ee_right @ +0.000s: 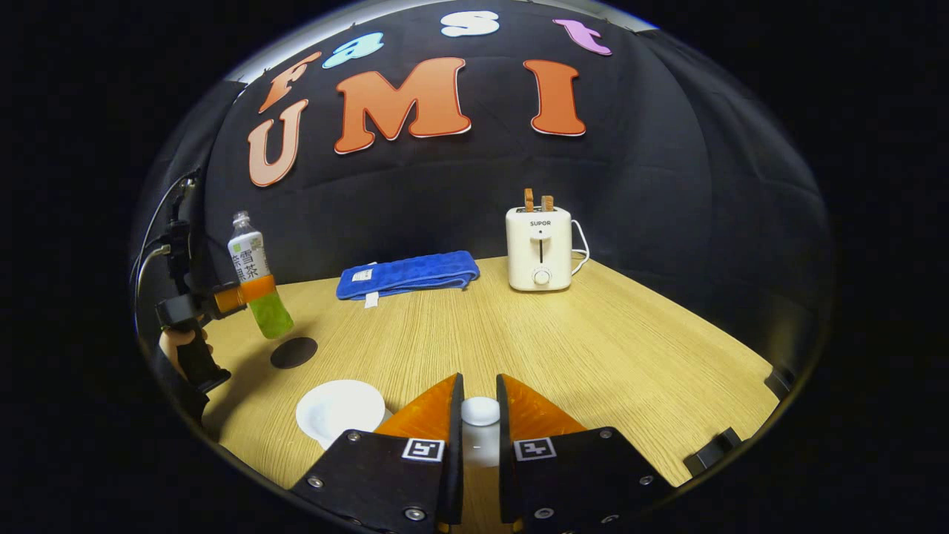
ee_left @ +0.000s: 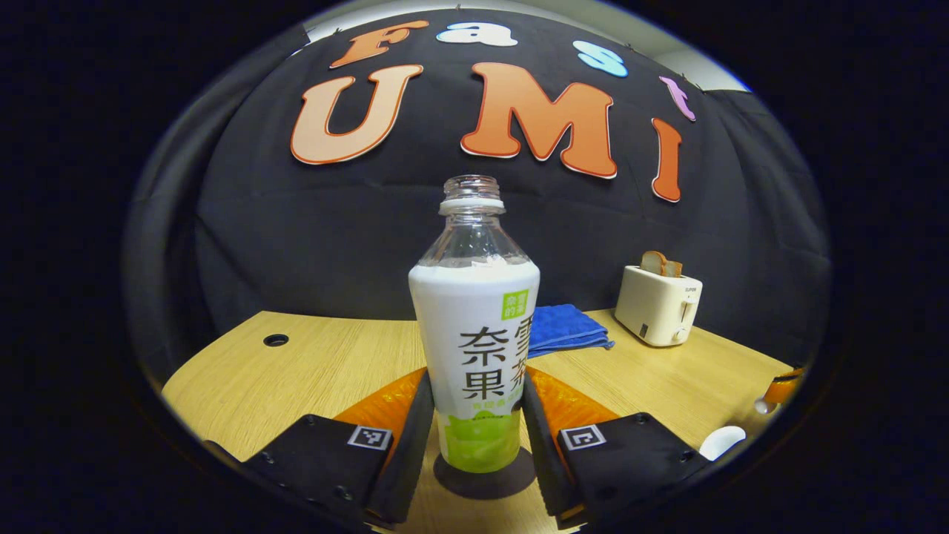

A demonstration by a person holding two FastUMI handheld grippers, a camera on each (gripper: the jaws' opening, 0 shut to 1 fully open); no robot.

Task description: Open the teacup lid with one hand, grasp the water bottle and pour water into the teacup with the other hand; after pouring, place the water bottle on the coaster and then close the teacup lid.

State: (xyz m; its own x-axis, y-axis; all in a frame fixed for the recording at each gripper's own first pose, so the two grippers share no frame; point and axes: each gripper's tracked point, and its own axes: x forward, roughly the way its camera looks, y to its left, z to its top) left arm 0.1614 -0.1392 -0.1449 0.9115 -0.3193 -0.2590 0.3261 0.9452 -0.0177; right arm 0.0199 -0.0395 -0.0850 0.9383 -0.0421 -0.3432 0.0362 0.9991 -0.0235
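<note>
An uncapped water bottle (ee_left: 474, 326) with a white and green label stands upright between the fingers of my left gripper (ee_left: 477, 389), which is shut on its lower half. Under it lies the dark round coaster (ee_left: 482, 478). In the right gripper view the bottle (ee_right: 252, 285) hangs slightly tilted just above the coaster (ee_right: 293, 352), held by the left gripper (ee_right: 241, 295). The white teacup (ee_right: 339, 408) sits open on the table beside my right gripper (ee_right: 478, 386), which is shut on the white teacup lid (ee_right: 480, 411), held off the cup.
A cream toaster (ee_right: 540, 248) with bread slices stands at the back of the wooden table (ee_right: 593, 348). A folded blue towel (ee_right: 408, 273) lies to its left. A person's hand (ee_right: 182, 345) holds the left gripper's handle. A cable hole (ee_left: 276, 340) is near the table's left edge.
</note>
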